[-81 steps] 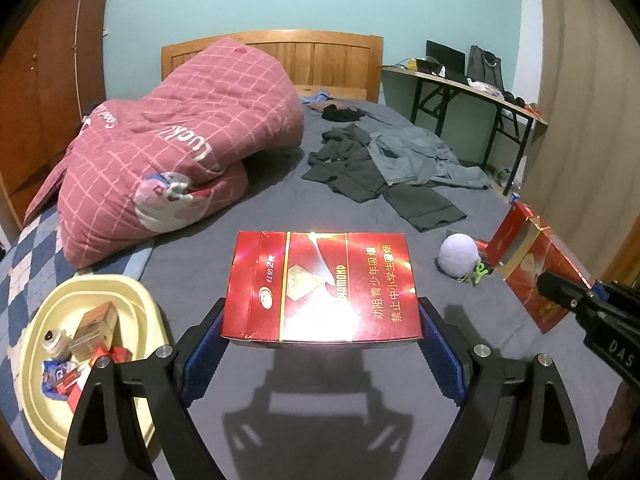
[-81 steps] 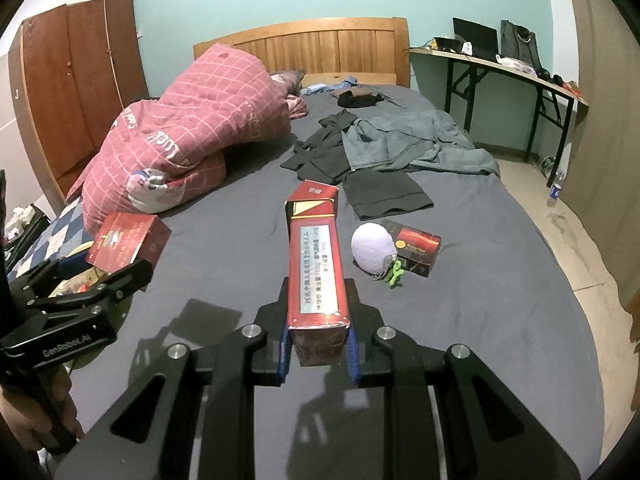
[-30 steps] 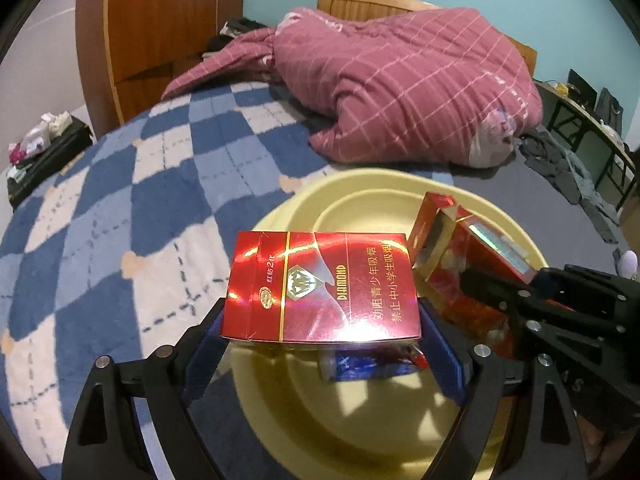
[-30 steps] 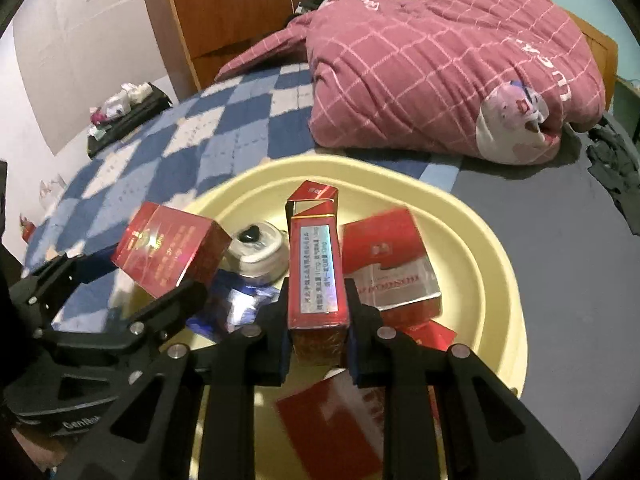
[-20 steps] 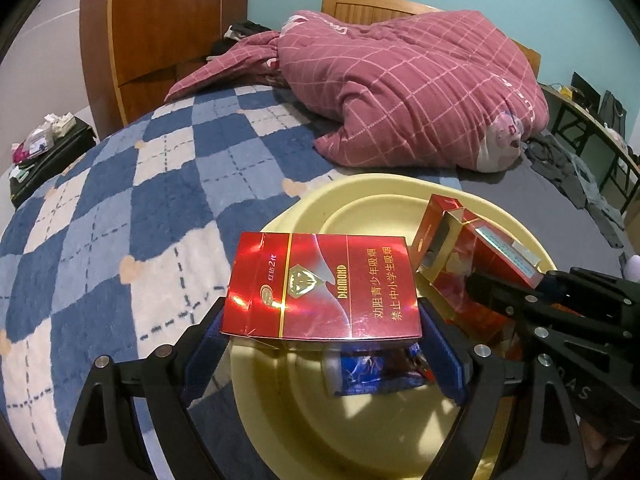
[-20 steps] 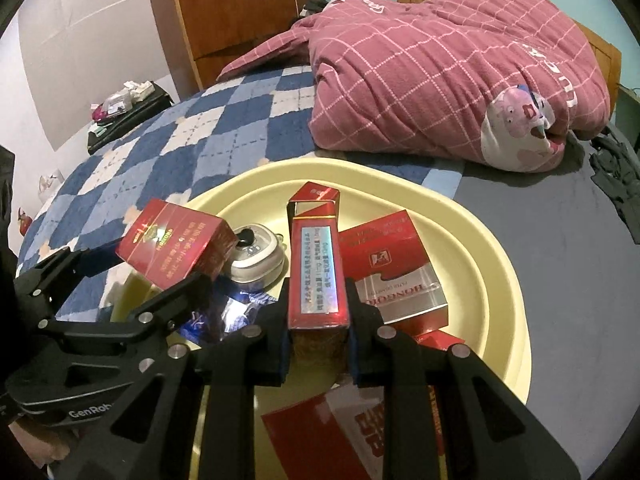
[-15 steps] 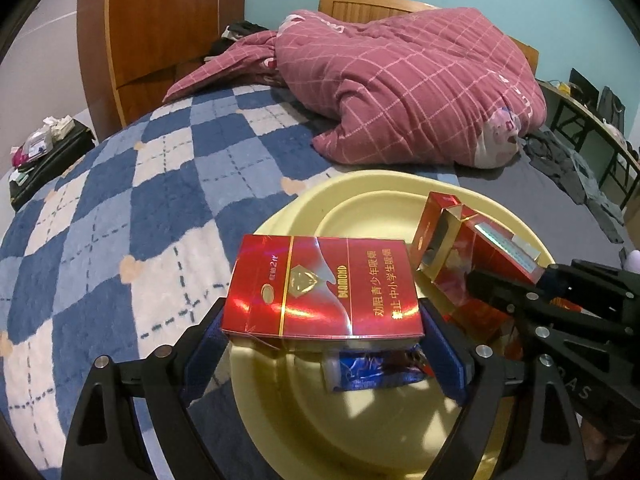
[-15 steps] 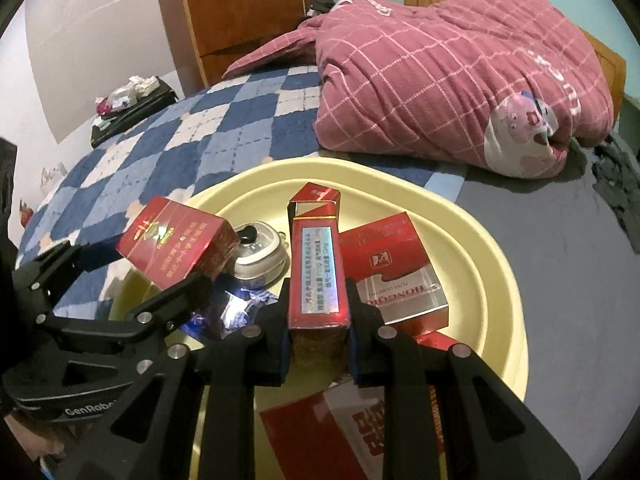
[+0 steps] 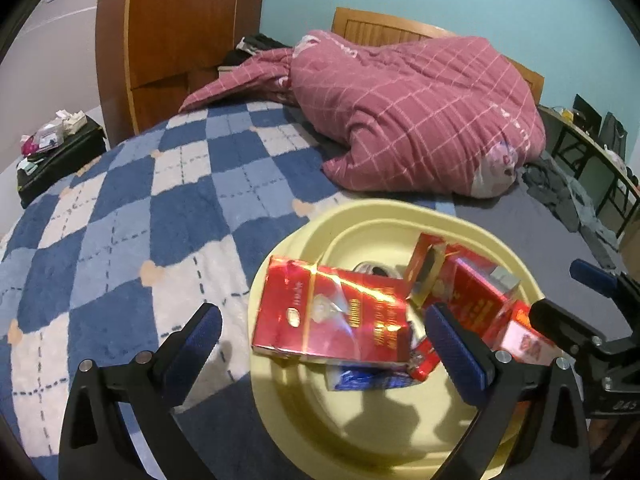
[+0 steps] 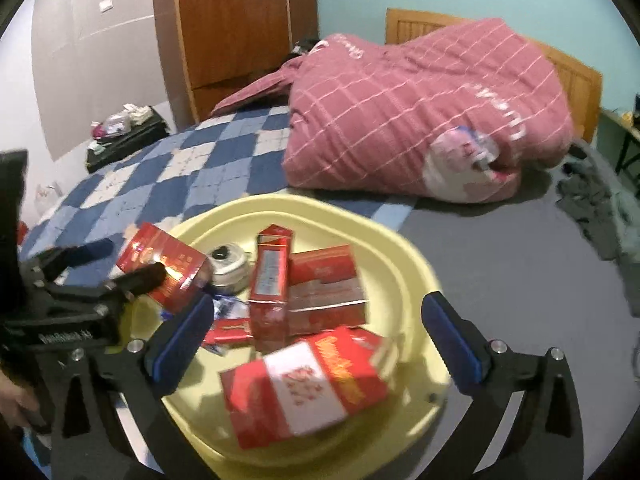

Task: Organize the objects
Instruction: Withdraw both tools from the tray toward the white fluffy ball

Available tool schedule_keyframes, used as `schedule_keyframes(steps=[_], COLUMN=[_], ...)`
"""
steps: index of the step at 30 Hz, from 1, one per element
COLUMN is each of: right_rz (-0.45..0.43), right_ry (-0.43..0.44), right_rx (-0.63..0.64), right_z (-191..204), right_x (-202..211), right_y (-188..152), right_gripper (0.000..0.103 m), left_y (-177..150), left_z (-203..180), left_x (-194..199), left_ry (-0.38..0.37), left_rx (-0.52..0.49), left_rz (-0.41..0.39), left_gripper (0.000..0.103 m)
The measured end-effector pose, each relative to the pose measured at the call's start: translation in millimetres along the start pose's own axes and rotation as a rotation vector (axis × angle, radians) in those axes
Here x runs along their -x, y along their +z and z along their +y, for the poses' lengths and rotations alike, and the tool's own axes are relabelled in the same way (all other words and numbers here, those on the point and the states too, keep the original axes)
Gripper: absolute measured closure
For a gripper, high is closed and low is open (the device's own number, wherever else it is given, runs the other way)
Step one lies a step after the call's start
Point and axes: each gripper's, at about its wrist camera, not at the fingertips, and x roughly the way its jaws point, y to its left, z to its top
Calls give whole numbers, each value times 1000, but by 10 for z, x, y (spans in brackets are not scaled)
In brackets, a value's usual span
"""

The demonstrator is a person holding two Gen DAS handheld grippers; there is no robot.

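The wide red carton (image 9: 332,322) lies tilted over the bed-side rim of the yellow basin (image 9: 384,216), and I judge it could slide out onto the bed; the tall red box (image 10: 269,280) stands propped and may topple. Both the left gripper (image 9: 322,338) and right gripper (image 10: 316,334) have just opened wide, holding nothing; each carton sits ahead of its fingers, untouched.

Right tongs (image 10: 318,340) just opened, empty, over red boxes (image 10: 304,380) in yellow basin (image 10: 404,256).

Black tongs (image 9: 324,332), blue pads (image 9: 456,344)
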Motion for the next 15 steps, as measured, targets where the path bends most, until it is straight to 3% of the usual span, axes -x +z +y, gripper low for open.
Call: schedule_keyframes(steps=[10,15], right_rz=[14,6], right_ry=[-15,-59], right_rx=[-73,-116], right_z=[-232,-530], right_x=[195,373], right_y=[12,-46], right_gripper=[0,0], left_y=[12,-8], left_z=[-242,-501], left_x=[240,277], left_ry=[-18,-42], left_rx=[-23,-42], left_rz=[-15,-2], left_gripper=[0,0])
